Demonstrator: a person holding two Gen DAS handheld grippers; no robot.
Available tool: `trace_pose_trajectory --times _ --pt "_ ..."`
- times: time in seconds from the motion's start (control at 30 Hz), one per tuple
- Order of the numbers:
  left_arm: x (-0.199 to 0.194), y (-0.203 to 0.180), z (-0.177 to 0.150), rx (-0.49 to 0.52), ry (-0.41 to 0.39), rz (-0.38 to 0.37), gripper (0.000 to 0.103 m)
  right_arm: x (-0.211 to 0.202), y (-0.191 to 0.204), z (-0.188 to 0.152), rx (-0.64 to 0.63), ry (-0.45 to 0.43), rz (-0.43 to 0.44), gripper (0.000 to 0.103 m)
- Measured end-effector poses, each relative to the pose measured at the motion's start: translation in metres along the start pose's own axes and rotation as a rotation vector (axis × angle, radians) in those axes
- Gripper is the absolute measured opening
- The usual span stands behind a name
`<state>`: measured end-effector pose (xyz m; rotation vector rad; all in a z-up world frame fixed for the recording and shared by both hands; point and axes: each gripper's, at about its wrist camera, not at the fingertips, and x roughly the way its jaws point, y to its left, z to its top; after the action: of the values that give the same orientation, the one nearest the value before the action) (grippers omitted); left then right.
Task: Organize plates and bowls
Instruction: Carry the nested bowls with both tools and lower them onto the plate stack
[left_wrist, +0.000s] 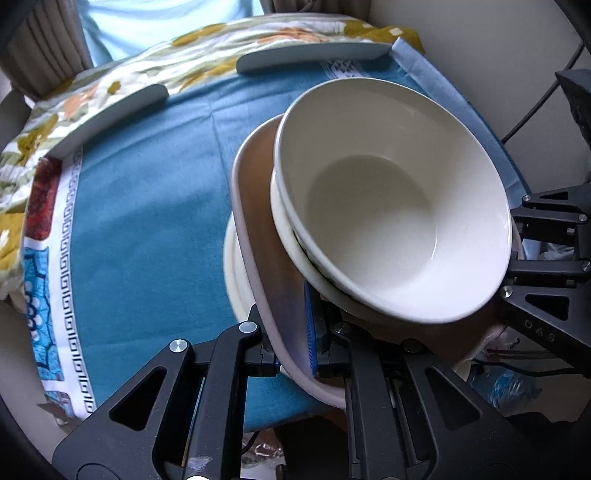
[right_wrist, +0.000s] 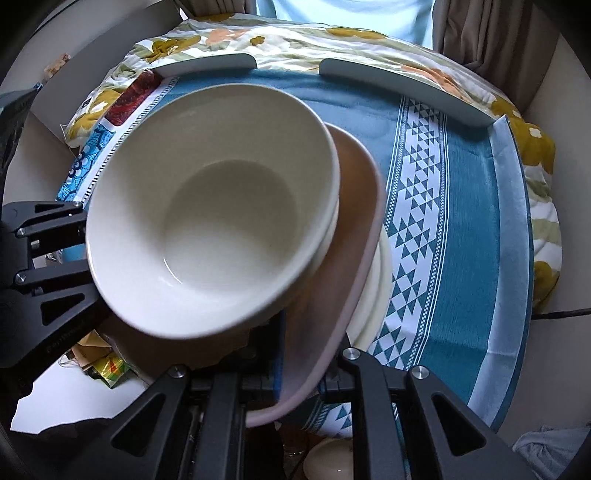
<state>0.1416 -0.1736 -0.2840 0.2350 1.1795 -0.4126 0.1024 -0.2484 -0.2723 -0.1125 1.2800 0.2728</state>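
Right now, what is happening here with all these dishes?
A person holds a stack of dishes with two tools. The left tool and the right tool are both clamped on the rim of the pink rounded plate. Two nested cream ceramic bowls sit on that plate, and cream plates lie under it. The stack is above the blue patterned tablecloth.
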Motion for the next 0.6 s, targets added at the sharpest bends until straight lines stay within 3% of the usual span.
trace_pose_trajectory --times 0.6 --pt "0.0024 -0.0042 -0.0046 -0.040 -0.038 0.051 0.012 0.0026 -0.0087 -0.0034 -0.004 -0.017 0.028 0.013"
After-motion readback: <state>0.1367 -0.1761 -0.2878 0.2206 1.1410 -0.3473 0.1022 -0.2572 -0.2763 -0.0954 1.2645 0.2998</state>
